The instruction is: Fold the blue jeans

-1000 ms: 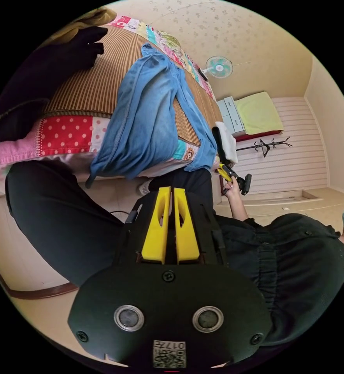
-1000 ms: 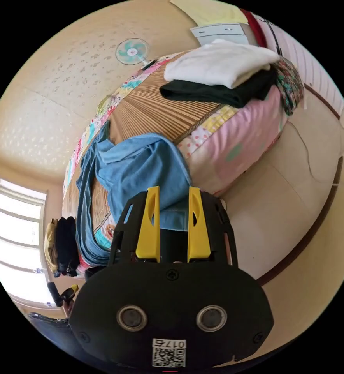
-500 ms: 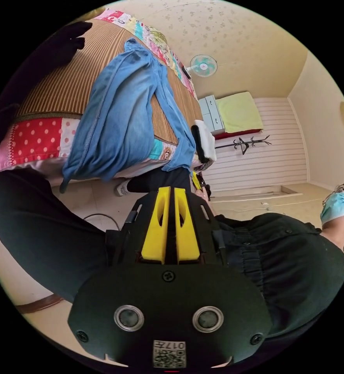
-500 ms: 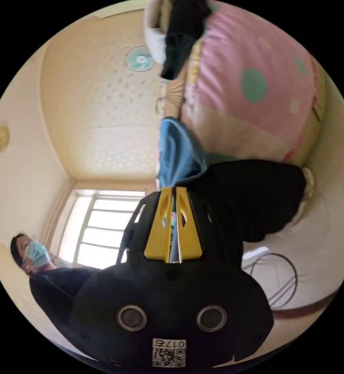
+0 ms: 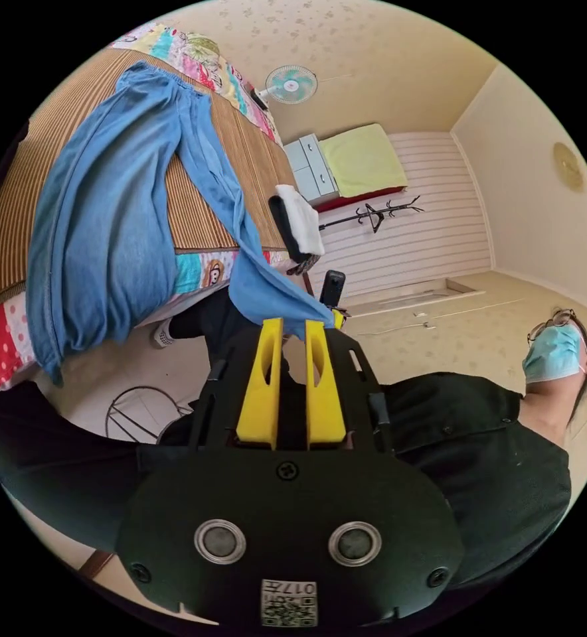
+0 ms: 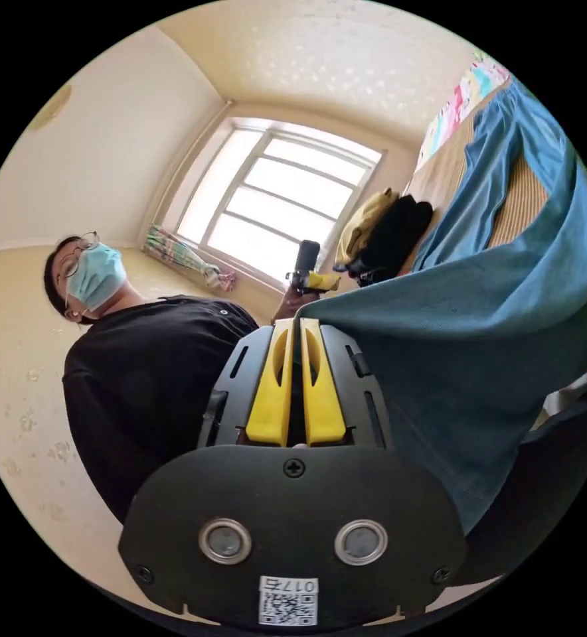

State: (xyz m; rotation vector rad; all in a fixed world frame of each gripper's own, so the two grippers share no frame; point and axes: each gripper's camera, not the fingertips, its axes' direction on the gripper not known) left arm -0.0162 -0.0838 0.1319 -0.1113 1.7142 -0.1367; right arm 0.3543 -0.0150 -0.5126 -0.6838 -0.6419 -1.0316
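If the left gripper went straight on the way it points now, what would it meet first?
Probably the blue jeans: the left gripper, jaws slightly apart, points at the stretched corner hanging off the bed edge. The person's dark-clad leg lies just beyond; depth is unclear.

bare mat [image 5: 253, 159] beside jeans [image 5: 107, 219], folded stack [image 5: 297, 222] at edge

The soft, matt blue denim jeans [image 5: 107, 219] lie on a ribbed brown woven bed mat [image 5: 204, 225] in the upper left of the left gripper view, over a printed patchwork cotton quilt [image 5: 200, 272]. The left gripper [image 5: 292, 325] has smooth yellow plastic jaws in a matt black plastic body (with two shiny metal-ringed discs). In the right gripper view, the right gripper [image 6: 296, 324] looks alike, the denim beside it finely grained.
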